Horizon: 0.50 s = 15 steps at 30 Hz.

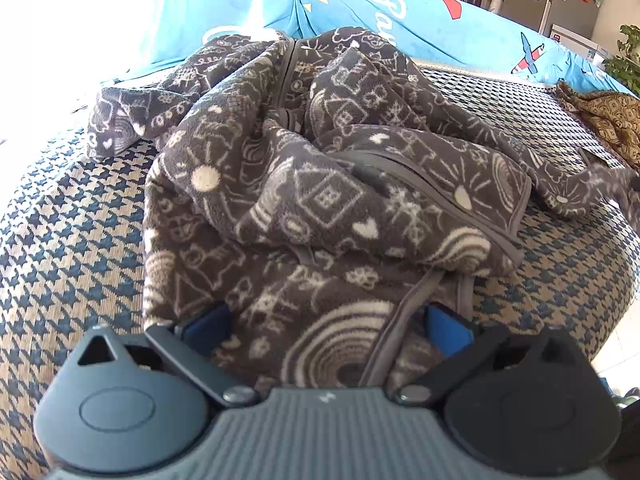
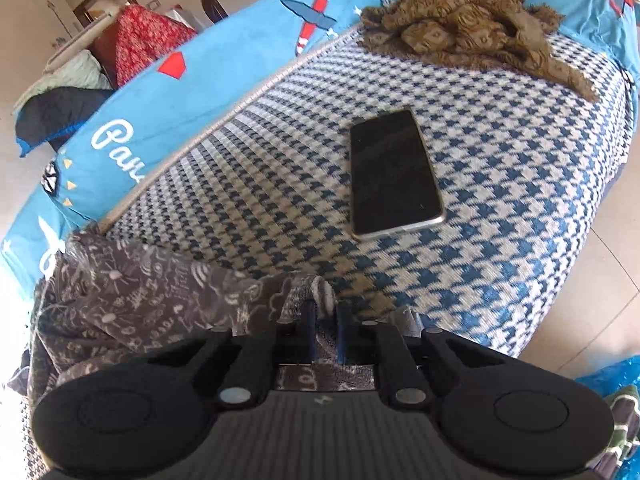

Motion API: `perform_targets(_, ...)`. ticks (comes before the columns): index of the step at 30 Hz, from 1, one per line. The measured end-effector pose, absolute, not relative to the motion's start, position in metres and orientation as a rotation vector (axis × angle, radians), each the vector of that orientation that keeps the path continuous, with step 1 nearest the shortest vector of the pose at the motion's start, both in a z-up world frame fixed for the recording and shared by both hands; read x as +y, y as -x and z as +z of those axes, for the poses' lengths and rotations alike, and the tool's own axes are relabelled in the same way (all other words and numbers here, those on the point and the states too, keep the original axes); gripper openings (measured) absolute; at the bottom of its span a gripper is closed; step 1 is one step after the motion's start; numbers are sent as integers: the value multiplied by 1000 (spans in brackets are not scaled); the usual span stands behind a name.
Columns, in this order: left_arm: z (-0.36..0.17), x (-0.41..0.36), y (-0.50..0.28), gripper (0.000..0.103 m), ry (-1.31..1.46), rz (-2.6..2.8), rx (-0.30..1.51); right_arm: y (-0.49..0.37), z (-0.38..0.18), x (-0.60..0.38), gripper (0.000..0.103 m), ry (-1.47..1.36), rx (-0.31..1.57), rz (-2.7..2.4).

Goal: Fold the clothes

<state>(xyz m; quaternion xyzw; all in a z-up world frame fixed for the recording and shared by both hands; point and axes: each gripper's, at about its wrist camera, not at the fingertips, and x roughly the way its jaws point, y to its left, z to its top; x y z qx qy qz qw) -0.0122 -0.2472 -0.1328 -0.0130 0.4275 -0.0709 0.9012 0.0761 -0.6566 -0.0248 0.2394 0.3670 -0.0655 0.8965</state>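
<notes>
Fleece garment (image 1: 320,168), soft, bulky and limp, lies crumpled on the houndstooth bed cover (image 1: 60,240), sleeve trailing toward three o'clock. Left gripper (image 1: 326,324) straddles its hem, jaws open; right gripper (image 2: 323,328) pinches a cuff, the firmest hold.

Phone (image 2: 394,172) amid bare houndstooth cover (image 2: 260,184)

We see the fleece garment (image 1: 320,168) crumpled on the houndstooth cover (image 2: 280,184); right of it the phone (image 2: 394,172), beyond that the brown cloth (image 2: 472,28).
</notes>
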Motion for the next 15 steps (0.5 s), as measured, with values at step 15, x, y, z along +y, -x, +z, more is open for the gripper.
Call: perform_targets(15,-123,-203,12,103,363,-179,849,-51,-17,-460,11,215,593,646)
